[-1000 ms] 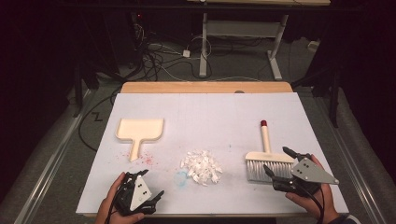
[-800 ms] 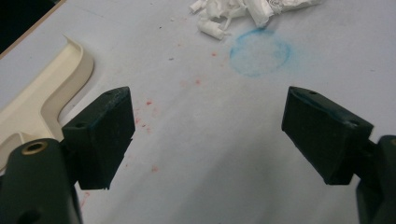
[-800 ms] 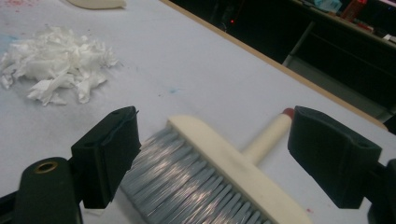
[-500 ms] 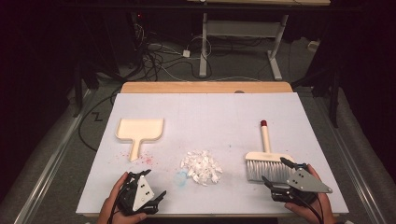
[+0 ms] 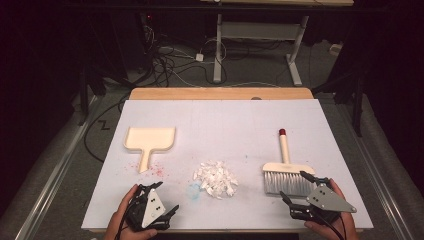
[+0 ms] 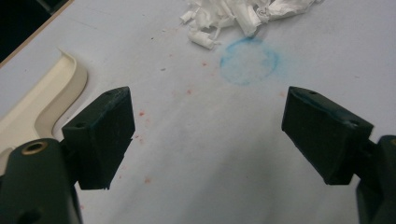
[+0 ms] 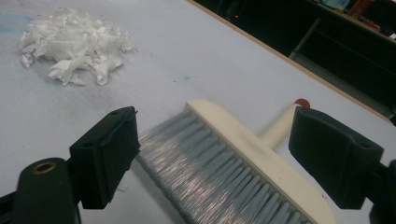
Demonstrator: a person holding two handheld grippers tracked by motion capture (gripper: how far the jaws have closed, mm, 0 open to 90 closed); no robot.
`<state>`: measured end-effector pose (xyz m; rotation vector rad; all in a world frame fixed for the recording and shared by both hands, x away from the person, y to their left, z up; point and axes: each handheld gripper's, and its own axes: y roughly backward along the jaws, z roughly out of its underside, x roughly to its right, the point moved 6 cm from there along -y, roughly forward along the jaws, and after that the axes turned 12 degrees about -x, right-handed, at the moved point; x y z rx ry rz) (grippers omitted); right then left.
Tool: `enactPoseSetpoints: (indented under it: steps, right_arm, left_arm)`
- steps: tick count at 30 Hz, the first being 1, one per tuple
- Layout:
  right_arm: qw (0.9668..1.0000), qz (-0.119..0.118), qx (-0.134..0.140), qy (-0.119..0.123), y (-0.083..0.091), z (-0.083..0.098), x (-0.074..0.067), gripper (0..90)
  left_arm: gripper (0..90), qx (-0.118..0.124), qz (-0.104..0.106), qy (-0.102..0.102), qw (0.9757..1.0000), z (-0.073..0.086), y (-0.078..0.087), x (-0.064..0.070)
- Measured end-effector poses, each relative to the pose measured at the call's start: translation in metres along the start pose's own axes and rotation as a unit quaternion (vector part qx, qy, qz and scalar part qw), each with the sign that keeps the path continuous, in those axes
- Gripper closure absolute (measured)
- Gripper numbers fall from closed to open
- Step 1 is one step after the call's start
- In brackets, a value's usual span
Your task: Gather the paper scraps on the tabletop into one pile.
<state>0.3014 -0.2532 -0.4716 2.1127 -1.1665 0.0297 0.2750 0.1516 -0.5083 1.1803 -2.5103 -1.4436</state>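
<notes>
One cream dustpan lies at the left of the white bench, one heap of torn paper scraps in the middle, one brush at the right. Two grippers sit at the near edge. The left gripper has its fingers wide apart, holding nothing. The right gripper also has its fingers wide apart, just beside the brush bristles, empty.

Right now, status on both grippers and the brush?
Left gripper open, empty, near edge. Right gripper open, just short of brush bristles. Brush flat, untouched. Paper scraps piled centre, dustpan far left. Path clear.
</notes>
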Motion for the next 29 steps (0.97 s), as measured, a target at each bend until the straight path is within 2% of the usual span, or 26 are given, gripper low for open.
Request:
enactPoseSetpoints:
  steps: [24, 29]
  right_arm:
    - [1.0, 0.003, 0.0, 0.005, 0.0002, -0.0017, 0.0001, 16.9]
    - [0.9999, 0.009, 0.002, 0.007, -0.001, -0.0017, 0.001, 17.0]
  left_arm:
    - [16.4, -0.002, 0.001, 0.003, 1.0, -0.0012, -0.0032, -0.0023]
    - [16.4, -0.002, 0.004, 0.005, 1.0, -0.0019, -0.0055, -0.0041]
